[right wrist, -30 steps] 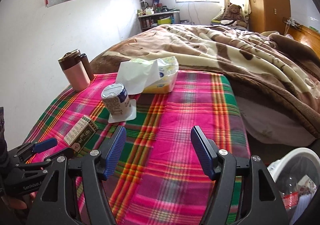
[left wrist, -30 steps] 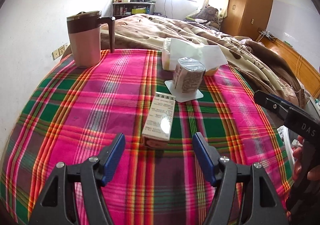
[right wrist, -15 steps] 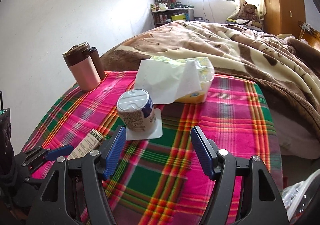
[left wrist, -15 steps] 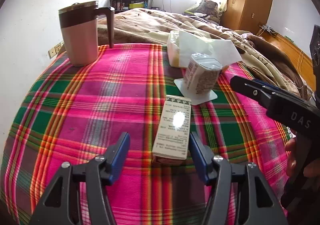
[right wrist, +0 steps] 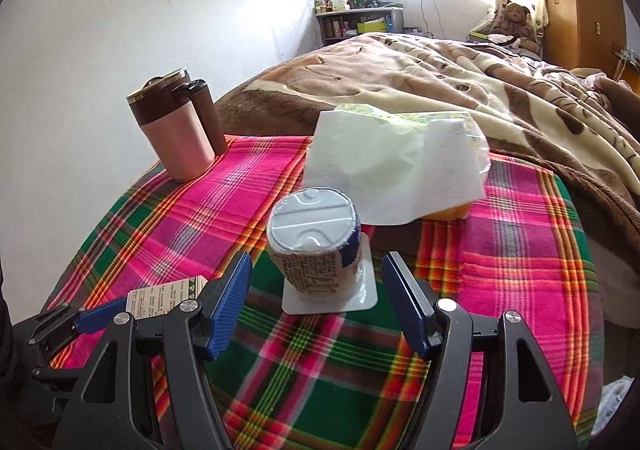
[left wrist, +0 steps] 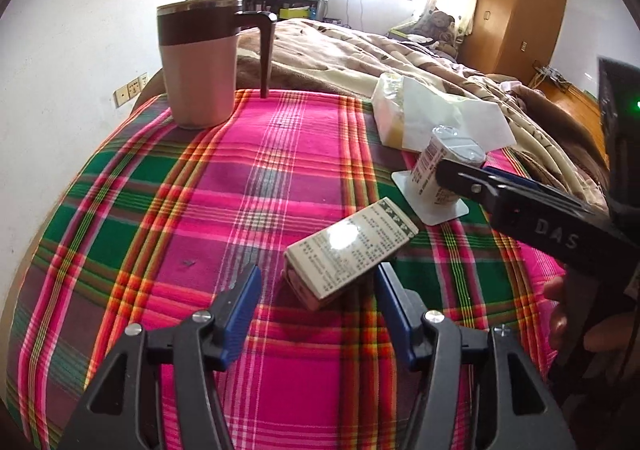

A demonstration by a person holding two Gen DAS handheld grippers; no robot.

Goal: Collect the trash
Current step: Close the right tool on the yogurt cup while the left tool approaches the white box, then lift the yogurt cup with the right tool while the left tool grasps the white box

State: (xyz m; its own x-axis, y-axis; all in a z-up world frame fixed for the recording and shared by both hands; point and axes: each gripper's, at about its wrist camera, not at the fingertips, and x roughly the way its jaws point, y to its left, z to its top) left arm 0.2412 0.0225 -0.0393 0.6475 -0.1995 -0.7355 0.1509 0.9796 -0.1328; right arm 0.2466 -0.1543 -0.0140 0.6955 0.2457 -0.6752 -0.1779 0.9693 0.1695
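Carton (left wrist: 352, 250) turned askew; right gripper (left wrist: 460, 174) partly hides cup (left wrist: 448, 166).

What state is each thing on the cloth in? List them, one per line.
Box: lying flat, skewed, between the left tool's opening jaws, not gripped.
Yogurt cup: upside down on its square rim, between the right tool's open jaws, not gripped.
Mug: upright, lid on.
Tissue pack: open, one tissue sticking out.
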